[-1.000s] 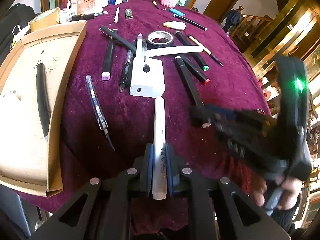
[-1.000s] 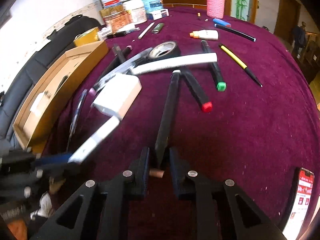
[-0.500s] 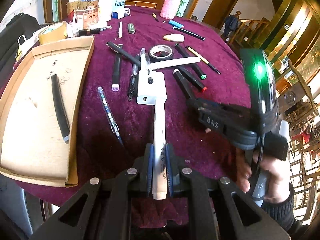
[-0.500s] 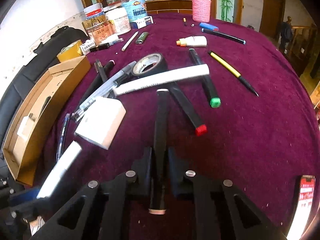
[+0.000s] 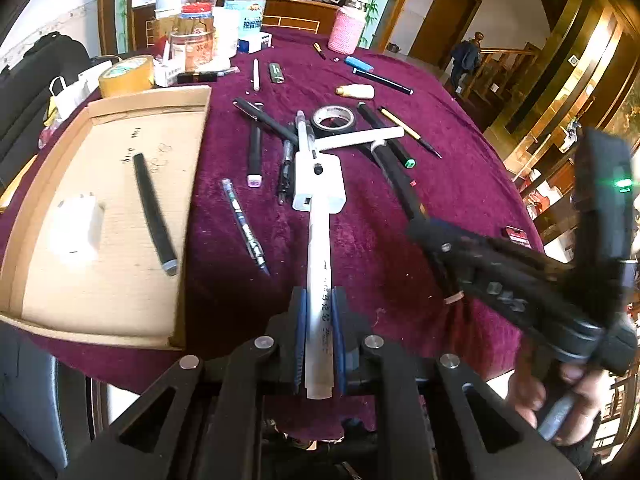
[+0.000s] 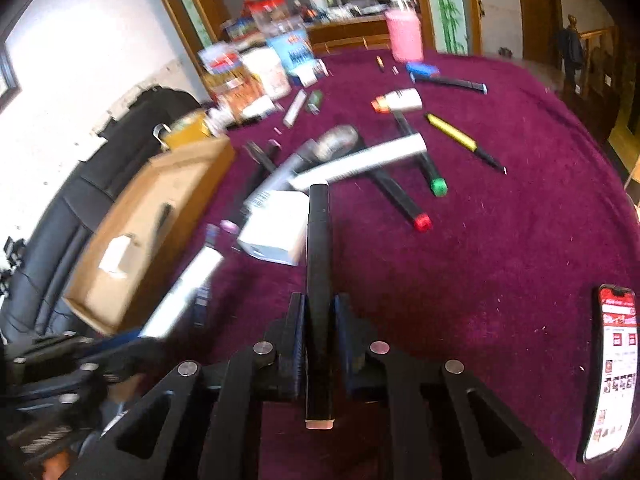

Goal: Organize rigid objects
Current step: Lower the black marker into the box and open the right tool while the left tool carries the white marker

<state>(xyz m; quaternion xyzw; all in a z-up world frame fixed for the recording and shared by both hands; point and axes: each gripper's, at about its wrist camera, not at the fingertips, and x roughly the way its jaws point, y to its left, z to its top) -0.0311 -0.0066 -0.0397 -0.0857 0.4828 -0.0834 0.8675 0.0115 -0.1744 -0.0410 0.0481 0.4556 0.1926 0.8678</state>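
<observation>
Both pens gripped, box to our left

Our left gripper (image 5: 319, 334) clamps the white pen (image 5: 318, 280), our right gripper (image 6: 319, 340) the black marker (image 6: 318, 280), each lengthwise along the fingers; the cardboard box (image 5: 120, 96) lies left, nearer our left hand.

Table cloth (image 5: 460, 184) was a napped, velvet-like maroon fabric, matt, flecked with lint. Shallow box (image 5: 108, 208) was raw brown corrugated cardboard, dull and unglazed, with pen marks. White marker (image 5: 318, 280) looked smooth, satin plastic; black marker (image 6: 319, 264) matt plastic; phone (image 6: 612, 368) screen glossy.
</observation>
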